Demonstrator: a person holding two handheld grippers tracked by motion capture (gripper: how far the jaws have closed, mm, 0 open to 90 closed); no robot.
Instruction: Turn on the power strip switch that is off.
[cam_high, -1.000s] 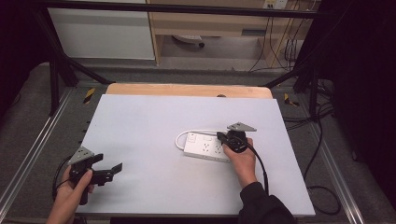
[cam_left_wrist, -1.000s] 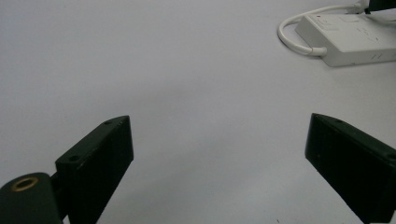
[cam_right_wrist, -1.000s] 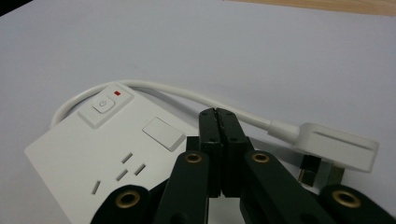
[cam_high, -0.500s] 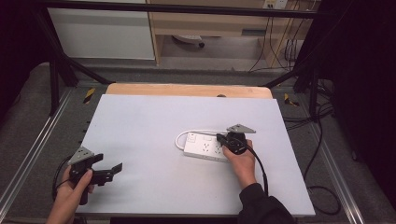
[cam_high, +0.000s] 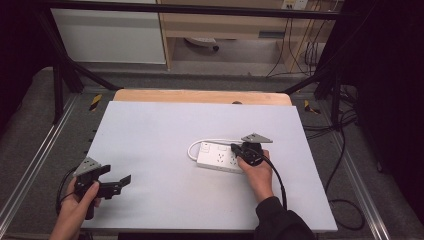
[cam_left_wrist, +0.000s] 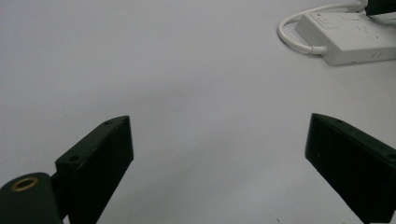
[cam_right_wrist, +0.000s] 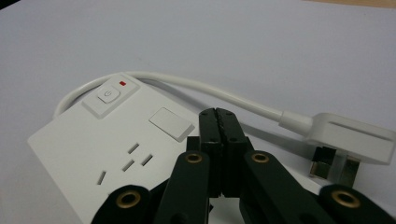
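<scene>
A white power strip (cam_high: 218, 157) lies on the table a little right of its middle; its white cable (cam_high: 200, 143) loops round its left end. In the right gripper view the power strip (cam_right_wrist: 107, 149) shows a power button (cam_right_wrist: 107, 95) with a small red mark, and its white plug (cam_right_wrist: 348, 140) lies on the table to the right. My right gripper (cam_high: 235, 148) (cam_right_wrist: 218, 112) rests over the strip's right end, jaws pressed together with nothing between them. My left gripper (cam_high: 122, 181) (cam_left_wrist: 217, 154) stands open near the table's front left corner, apart from the power strip (cam_left_wrist: 348, 37).
The white tabletop (cam_high: 165, 125) has bare room between the two grippers. A wooden board (cam_high: 200, 96) edges the far side. Metal rails (cam_high: 45, 150) run along both sides, and dark cables (cam_high: 345, 165) lie on the floor at the right.
</scene>
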